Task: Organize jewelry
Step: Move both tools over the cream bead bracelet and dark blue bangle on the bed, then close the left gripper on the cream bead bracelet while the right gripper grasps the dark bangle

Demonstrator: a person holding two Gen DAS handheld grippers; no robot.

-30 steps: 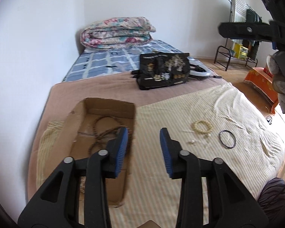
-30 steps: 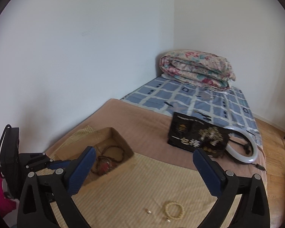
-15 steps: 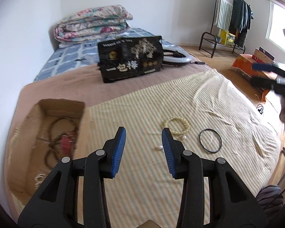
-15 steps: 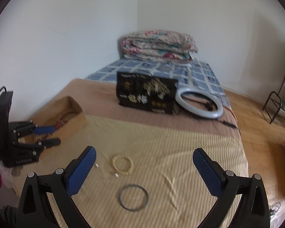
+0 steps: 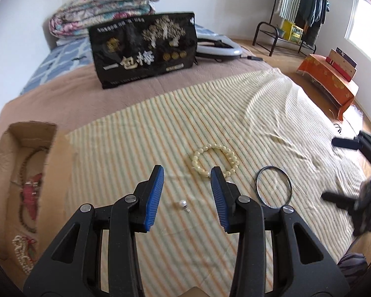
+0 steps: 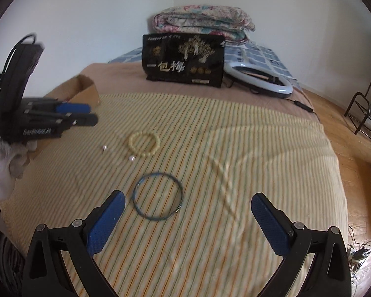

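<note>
Four loose pieces lie on the striped bed cover (image 5: 235,113): a cream bead bracelet (image 5: 214,159), a thin dark bangle (image 6: 157,196) and two small pearl studs (image 5: 183,204). We judge all light; the bangle is stiff and best pinched across its rim, the bracelet limp and best taken by one side, the studs tiny and slippery. Left claw (image 5: 187,189) is partly spread and empty above one stud; right claw (image 6: 188,219) gapes wide and empty near the bangle. Cardboard box (image 5: 19,173) sits at the cover's left edge.

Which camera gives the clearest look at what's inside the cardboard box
The left wrist view. It looks down into the cardboard box and shows dark bead strands, something red and a pearl string inside. The right wrist view shows only the box's outer wall and flap, partly behind the left gripper, with the contents hidden.
</note>
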